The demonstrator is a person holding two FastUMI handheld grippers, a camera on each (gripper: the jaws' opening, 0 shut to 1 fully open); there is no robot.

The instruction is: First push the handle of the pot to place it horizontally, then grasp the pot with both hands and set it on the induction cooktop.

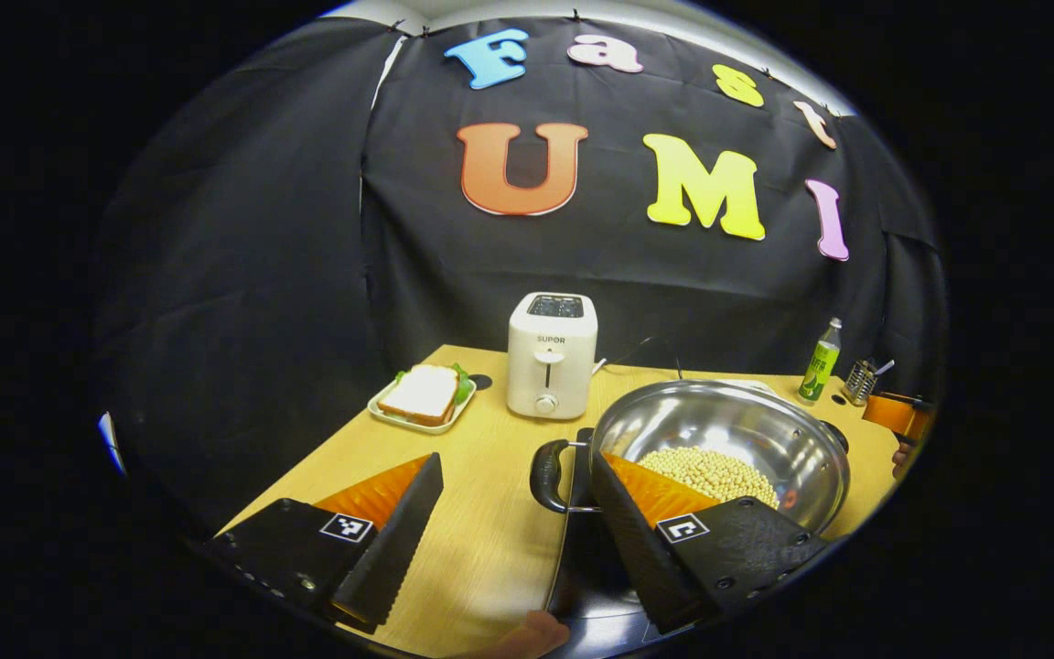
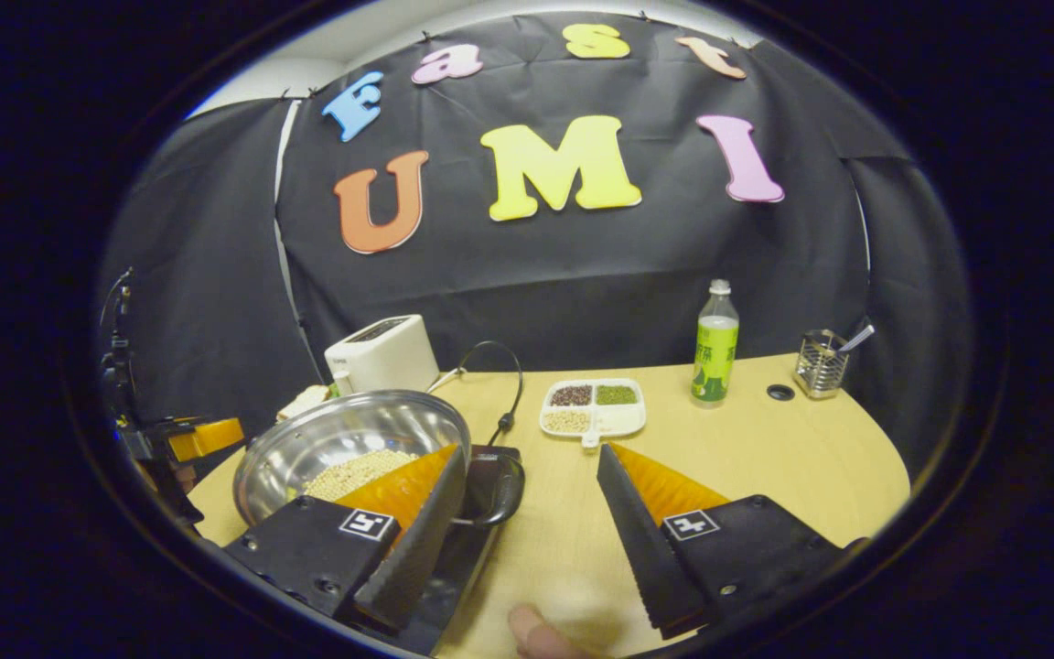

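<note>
Soybeans (image 1: 708,470) lie heaped in the steel pot (image 1: 747,430), which sits on the dark induction cooktop (image 2: 454,558) near the front of the tabletop (image 2: 765,458). Left tongs (image 1: 518,485) stand apart astride the pot's left black handle (image 1: 550,474) — not pressing it. Right tongs (image 2: 527,480) stand apart too, astride the right handle (image 2: 501,490). Farther back: a white toaster (image 1: 552,355), a tray with a sandwich (image 1: 424,395), a divided dish (image 2: 593,405) of dark, green and pale beans, a green bottle (image 2: 715,345) and a wire cup (image 2: 820,363) holding a utensil.
</note>
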